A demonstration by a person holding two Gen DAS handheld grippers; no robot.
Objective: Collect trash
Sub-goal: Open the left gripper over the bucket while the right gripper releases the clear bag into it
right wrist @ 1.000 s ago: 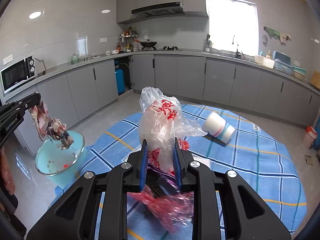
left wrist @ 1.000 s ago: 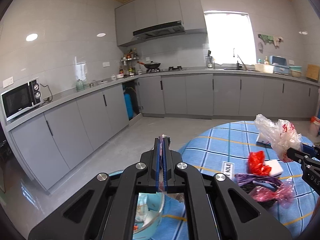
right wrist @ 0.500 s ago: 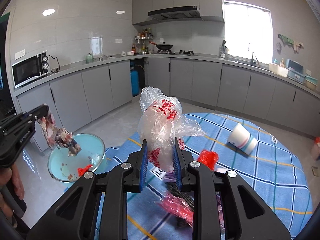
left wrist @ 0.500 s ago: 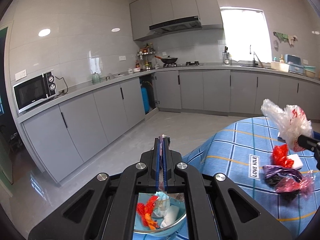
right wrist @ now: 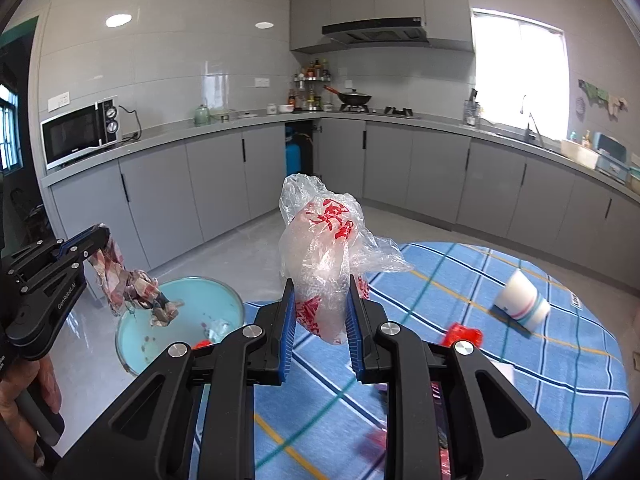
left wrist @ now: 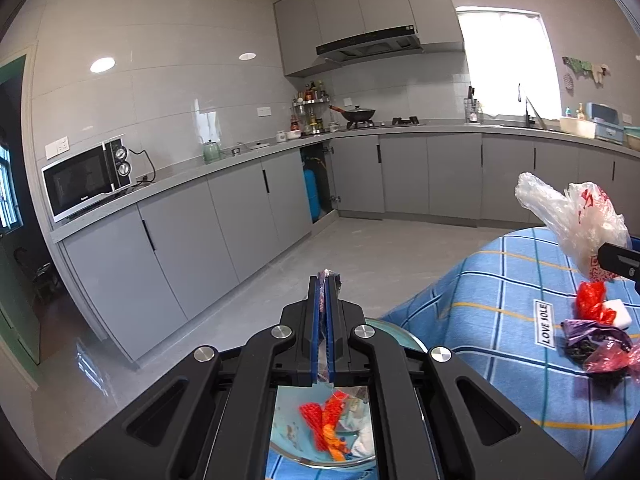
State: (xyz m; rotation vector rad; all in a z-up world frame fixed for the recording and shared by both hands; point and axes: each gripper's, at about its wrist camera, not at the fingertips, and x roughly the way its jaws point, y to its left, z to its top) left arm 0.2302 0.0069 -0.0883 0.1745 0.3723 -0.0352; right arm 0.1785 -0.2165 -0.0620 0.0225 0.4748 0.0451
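The left tool (left wrist: 323, 280) is pressed together on a crumpled wrapper (right wrist: 132, 288), which is seen from the right wrist hanging below the blue pads (right wrist: 74, 247) and dangling over a pale blue bowl (right wrist: 136, 356). The left tool (right wrist: 80, 245) is carried by a hand (right wrist: 28, 392) at the lower left edge of that view. The bowl (left wrist: 394, 330) is set at the near edge of the bench (left wrist: 500, 304), which is covered with a blue checked cloth. Red scraps (left wrist: 320, 424) and some pale bits are seen lying in the bowl; what the pale bits are cannot be told.

The right tool (right wrist: 322, 316) is pinching a clear bag (right wrist: 320, 256) printed in red, which is held above the bench (right wrist: 560, 380) with its upper part standing up over the pads. From the left wrist the bag (left wrist: 576, 216) is seen at the right edge, with only the tip of the right tool (left wrist: 620, 260) in view.

On the cloth below the bag a red scrap (left wrist: 592, 306), a white block (left wrist: 618, 318), a purple bag (left wrist: 592, 330) and a pink bag (left wrist: 610, 358) are gathered close together. A paper cup (right wrist: 522, 306) is lying on its side farther across the bench, well apart from the bowl.
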